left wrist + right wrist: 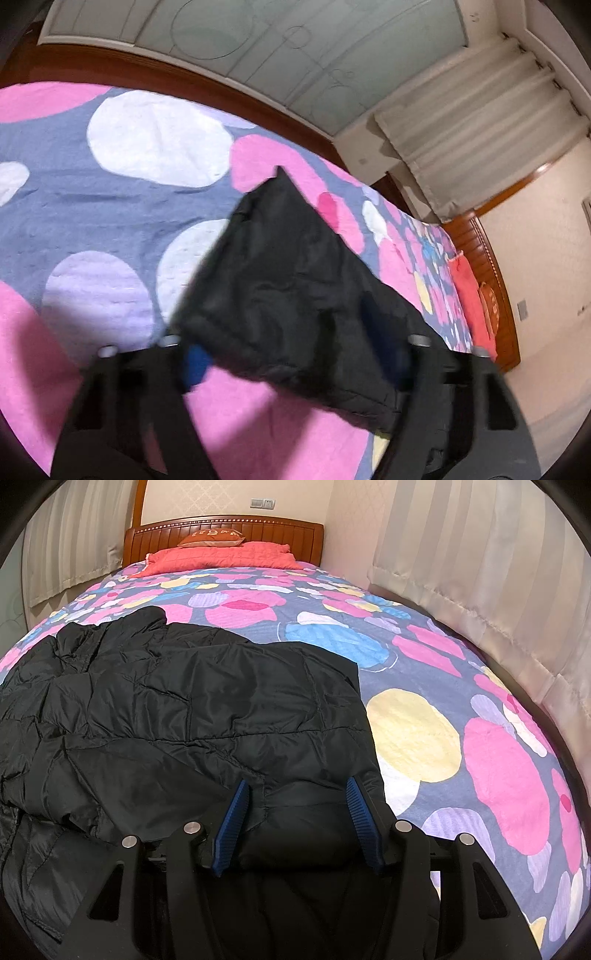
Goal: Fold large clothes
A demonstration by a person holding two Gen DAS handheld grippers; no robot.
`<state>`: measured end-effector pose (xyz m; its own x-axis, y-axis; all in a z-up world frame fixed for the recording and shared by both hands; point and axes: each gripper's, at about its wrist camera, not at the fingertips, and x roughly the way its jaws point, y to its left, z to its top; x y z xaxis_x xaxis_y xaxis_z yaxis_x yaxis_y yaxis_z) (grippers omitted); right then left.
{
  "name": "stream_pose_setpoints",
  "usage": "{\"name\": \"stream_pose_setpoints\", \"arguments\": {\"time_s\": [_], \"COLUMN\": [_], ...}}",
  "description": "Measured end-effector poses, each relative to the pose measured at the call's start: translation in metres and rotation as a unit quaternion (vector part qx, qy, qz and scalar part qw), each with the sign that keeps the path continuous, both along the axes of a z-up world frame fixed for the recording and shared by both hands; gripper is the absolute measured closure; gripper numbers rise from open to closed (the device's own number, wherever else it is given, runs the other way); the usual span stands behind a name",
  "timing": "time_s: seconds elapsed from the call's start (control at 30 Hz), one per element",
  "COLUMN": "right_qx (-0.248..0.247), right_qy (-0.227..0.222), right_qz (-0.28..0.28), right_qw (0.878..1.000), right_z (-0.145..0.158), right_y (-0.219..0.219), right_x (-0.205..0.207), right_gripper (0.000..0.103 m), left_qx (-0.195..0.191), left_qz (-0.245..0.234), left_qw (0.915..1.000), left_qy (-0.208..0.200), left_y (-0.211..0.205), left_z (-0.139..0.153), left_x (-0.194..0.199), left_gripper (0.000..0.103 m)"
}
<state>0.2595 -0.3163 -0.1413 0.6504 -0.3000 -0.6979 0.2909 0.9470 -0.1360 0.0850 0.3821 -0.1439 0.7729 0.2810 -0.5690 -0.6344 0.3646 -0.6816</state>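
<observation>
A black quilted jacket (184,701) lies spread over the left half of the flowered bedspread (424,657). My right gripper (295,786) sits at its near edge, and the blue pads (232,823) squeeze a puffy fold of the jacket between them. In the blurred left wrist view a flap of the same jacket (288,258) stands up off the bed and runs back between the fingers of my left gripper (291,354). That gripper is shut on the flap. One blue pad (197,363) shows beside the cloth, and the jacket hides most of the other.
A red quilted pillow (221,559) and a small orange cushion (212,539) lie at the wooden headboard (280,526). Pale curtains (498,590) hang along the bed's right side. A frosted glass panel (258,40) stands behind the wooden bed rail (184,79).
</observation>
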Motion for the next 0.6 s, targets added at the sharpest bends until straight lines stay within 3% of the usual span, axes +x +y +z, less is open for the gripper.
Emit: {"name": "stream_pose_setpoints", "arguments": {"time_s": [0.07, 0.17, 0.27, 0.43, 0.6], "right_qx": [0.0, 0.0, -0.001, -0.002, -0.002], "right_qy": [0.0, 0.0, 0.0, 0.0, -0.001], "right_qz": [0.0, 0.0, 0.0, 0.0, 0.0], "right_qw": [1.0, 1.0, 1.0, 1.0, 1.0], "right_z": [0.0, 0.0, 0.0, 0.0, 0.0], "right_y": [0.0, 0.0, 0.0, -0.001, 0.0], "right_x": [0.0, 0.0, 0.0, 0.0, 0.0], "right_gripper": [0.047, 0.047, 0.047, 0.047, 0.047], "left_qx": [-0.001, 0.003, 0.034, 0.112, 0.197], "left_qz": [-0.007, -0.009, -0.013, -0.036, -0.099], "left_qw": [1.0, 0.9998, 0.9988, 0.9925, 0.9755], "left_qy": [0.0, 0.016, 0.034, 0.032, 0.0], "left_y": [0.002, 0.004, -0.003, -0.033, -0.092], "left_z": [-0.002, -0.007, 0.004, 0.042, 0.09], "left_x": [-0.001, 0.0, 0.005, 0.022, 0.047], "left_gripper": [0.07, 0.082, 0.091, 0.093, 0.093]}}
